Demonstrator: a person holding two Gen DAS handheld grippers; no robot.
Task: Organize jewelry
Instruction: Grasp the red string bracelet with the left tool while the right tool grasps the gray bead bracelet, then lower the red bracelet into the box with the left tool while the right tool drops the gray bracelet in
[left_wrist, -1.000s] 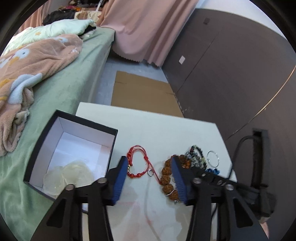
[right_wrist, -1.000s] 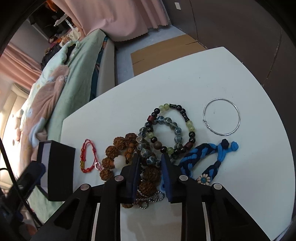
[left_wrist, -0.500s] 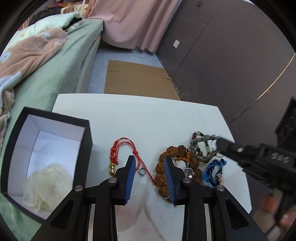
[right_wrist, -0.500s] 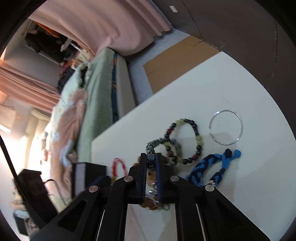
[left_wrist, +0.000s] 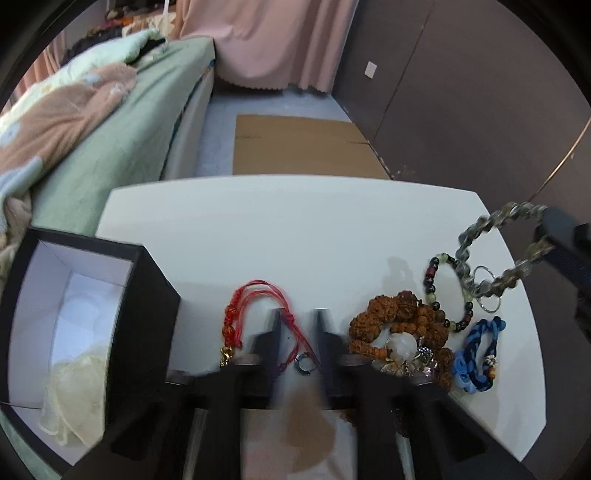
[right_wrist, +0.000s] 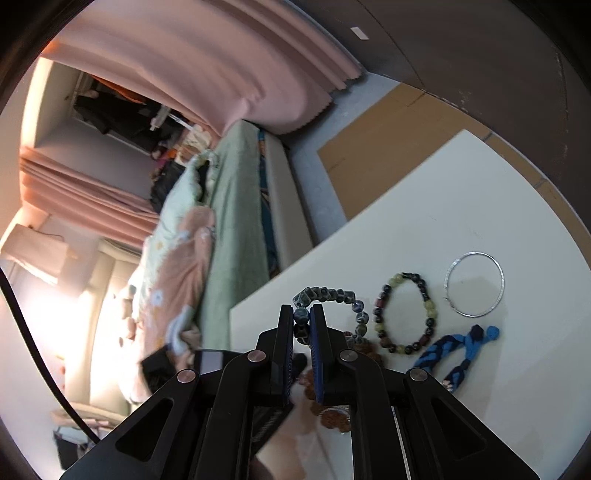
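Right wrist view, right tongs (right_wrist: 302, 320) pinched on grey-green stone-bead bracelet (right_wrist: 332, 299) lifted above white desk (right_wrist: 498, 369), left tongs (left_wrist: 297, 334) narrowly parted around red cord bracelet (left_wrist: 258, 314), beside open black box (left_wrist: 140, 332).

You're working in a bedroom at home: a bed (left_wrist: 122, 122) with a rumpled blanket (left_wrist: 55, 107) fills the upper left of the frame, pink curtains (left_wrist: 266, 40) hang at top centre, and a white table (left_wrist: 295, 229) stands beside the bed.

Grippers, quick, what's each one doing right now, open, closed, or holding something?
Left gripper: open, straddling the red cord bracelet, gripping nothing.
Right gripper: closed on the grey bead bracelet, lifted.
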